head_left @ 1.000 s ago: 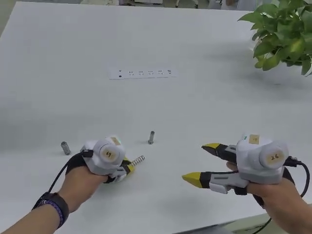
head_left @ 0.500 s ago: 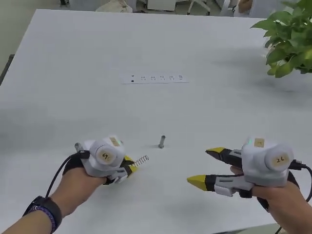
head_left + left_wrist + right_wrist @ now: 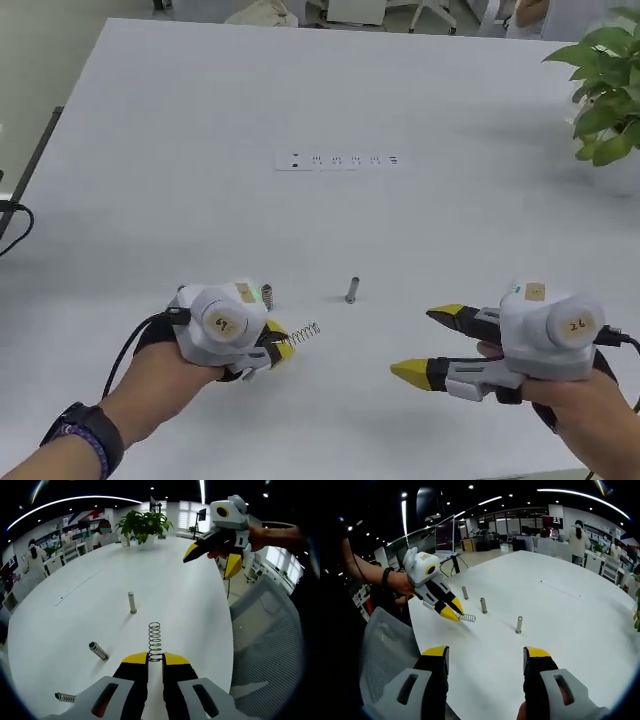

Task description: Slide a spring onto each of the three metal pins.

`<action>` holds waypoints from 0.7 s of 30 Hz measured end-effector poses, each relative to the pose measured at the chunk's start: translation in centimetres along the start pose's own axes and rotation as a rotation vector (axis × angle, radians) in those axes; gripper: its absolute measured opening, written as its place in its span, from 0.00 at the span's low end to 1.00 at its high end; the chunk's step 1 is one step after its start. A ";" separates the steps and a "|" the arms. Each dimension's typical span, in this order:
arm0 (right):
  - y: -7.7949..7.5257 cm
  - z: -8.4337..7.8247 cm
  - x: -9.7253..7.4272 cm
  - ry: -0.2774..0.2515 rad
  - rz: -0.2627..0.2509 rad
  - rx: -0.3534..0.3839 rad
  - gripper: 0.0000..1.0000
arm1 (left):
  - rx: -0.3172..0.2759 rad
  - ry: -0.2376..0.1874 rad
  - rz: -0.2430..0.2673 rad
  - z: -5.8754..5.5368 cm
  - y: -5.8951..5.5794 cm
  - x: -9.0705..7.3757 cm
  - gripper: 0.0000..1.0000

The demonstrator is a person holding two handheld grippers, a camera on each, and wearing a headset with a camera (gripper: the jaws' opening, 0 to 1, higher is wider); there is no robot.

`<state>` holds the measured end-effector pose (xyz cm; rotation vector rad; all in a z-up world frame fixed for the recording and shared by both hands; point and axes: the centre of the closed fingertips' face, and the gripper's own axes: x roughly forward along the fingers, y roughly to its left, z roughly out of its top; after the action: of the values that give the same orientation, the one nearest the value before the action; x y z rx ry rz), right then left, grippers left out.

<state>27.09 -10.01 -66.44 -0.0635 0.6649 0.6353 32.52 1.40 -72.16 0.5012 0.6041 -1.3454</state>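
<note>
My left gripper (image 3: 283, 347) is shut on one end of a small coil spring (image 3: 305, 331), which sticks out level past the yellow tips (image 3: 155, 639). A bare metal pin (image 3: 352, 290) stands upright on the white table, a short way beyond the spring (image 3: 132, 602). Two other pins wearing springs (image 3: 483, 605) (image 3: 465, 592) stand to its left; one of them (image 3: 267, 296) peeks out behind the left gripper. My right gripper (image 3: 426, 343) hovers open and empty to the right of the bare pin (image 3: 519, 624), its own fingertips wide apart (image 3: 486, 654).
A white power strip (image 3: 338, 160) lies flat in the table's middle. A potted green plant (image 3: 610, 95) stands at the far right. The table's near edge runs just below both hands, with a mesh chair (image 3: 265, 630) beside it. People stand in the background room.
The head camera has swung left, so everything sits further right in the picture. Both grippers hold about the same places by the bare pin; the spring stays in the left gripper.
</note>
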 end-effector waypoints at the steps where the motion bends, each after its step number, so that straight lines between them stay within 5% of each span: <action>1: 0.0 0.1 0.2 -0.001 0.009 -0.002 0.59 | 0.005 -0.001 0.000 0.0 -0.2 -0.2 0.03; 10: 0.8 1.0 1.6 0.001 0.063 -0.032 0.57 | 0.013 -0.018 0.007 0.4 -0.8 -1.7 0.03; 21: 2.4 2.2 3.6 0.004 0.154 -0.109 0.50 | 0.039 -0.060 0.027 2.3 -1.1 -3.6 0.03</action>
<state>29.11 -5.62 -66.45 -0.1158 0.6421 0.8199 31.26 2.41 -68.01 0.4970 0.5214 -1.3441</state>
